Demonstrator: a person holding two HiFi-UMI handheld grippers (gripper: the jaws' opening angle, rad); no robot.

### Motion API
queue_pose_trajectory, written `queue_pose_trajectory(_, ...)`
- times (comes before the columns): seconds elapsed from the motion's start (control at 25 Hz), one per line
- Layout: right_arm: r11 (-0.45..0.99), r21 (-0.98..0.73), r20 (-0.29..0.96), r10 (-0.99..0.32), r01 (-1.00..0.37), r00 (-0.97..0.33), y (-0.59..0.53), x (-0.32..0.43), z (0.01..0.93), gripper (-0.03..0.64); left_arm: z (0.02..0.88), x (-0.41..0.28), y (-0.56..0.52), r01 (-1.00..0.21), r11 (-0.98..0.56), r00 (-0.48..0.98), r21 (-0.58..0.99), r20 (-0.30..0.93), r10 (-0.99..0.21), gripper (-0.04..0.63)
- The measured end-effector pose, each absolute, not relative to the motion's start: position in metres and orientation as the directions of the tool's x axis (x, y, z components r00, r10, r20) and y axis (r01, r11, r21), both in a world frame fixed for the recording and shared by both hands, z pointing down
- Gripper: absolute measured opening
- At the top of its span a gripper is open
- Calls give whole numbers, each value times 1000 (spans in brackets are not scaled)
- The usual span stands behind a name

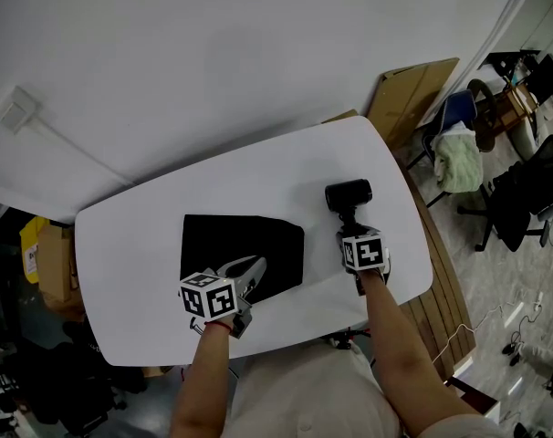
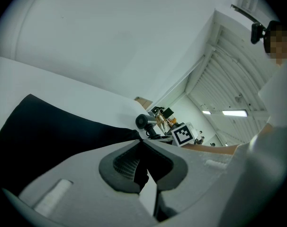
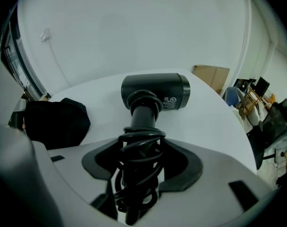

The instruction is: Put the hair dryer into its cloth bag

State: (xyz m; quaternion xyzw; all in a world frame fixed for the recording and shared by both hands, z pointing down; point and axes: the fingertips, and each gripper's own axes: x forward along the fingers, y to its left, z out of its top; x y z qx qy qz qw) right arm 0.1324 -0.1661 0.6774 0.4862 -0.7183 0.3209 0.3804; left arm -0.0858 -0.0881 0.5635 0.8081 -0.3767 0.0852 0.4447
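A black hair dryer [image 1: 349, 196] lies on the white table [image 1: 130, 235] at the right, its barrel away from me and its cord coiled round the handle. My right gripper [image 1: 351, 229] has come from the near side, and its jaws are closed around the cord-wrapped handle [image 3: 139, 141]. To the left, the black cloth bag [image 1: 243, 245] lies flat. My left gripper [image 1: 255, 267] is shut on the bag's near right edge, with black fabric [image 2: 141, 171] pinched between the pads. In the left gripper view the dryer [image 2: 144, 122] shows far off.
The table's near edge runs just under both hands. Beyond the right end stand a leaning cardboard sheet [image 1: 413, 94], a chair with a pale towel [image 1: 457, 158] and an office chair [image 1: 523, 199]. A wooden pallet [image 1: 441, 281] lies on the floor at the right.
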Motion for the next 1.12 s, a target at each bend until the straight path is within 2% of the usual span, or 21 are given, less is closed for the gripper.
queue_pose_trajectory(0.52,332,-107,858,-445,-937,-256,-161,133,674,233,562,-88,-86,-690,-315,696,652,477,-537,25)
queue_pose_trajectory(1.12,368,-204,829,-428,-907,-360,-136,132,665,230,562,-88,-86,-694,-307,690,652,479,-543,25)
